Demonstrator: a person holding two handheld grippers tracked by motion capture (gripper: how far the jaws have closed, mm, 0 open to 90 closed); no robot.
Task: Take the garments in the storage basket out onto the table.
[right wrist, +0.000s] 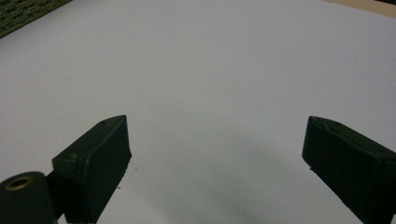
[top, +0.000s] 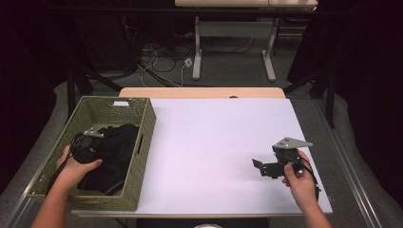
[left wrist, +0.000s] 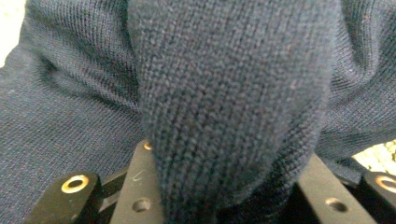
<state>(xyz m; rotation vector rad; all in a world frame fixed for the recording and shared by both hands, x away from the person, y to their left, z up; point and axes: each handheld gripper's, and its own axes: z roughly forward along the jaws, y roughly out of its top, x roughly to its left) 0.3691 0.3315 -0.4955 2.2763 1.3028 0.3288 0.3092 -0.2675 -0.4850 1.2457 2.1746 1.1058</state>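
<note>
While the person's left hand is sunk into the green woven basket [top: 142,124] at the left edge of the desk [top: 214,137], the left gripper [top: 88,142] has its jaws clamped on a raised fold of the dark navy knit garment [top: 116,147] lying heaped inside. In the left gripper view that fold [left wrist: 233,107] rises as a thick bunched ridge between the two black jaws, with the rest of the cloth slumped around and behind it. I'd judge the knit soft, limp and fairly light: it will drape and stretch rather than hold any shape, and could snag on the basket's weave as it comes up. A bunched fold like this one seems a sound place to take it, since a single thin layer might slip free. Well apart, near the desk's right front corner, the right gripper [top: 266,167] hangs over bare white surface, its jaws spread wide with nothing between them.
</note>
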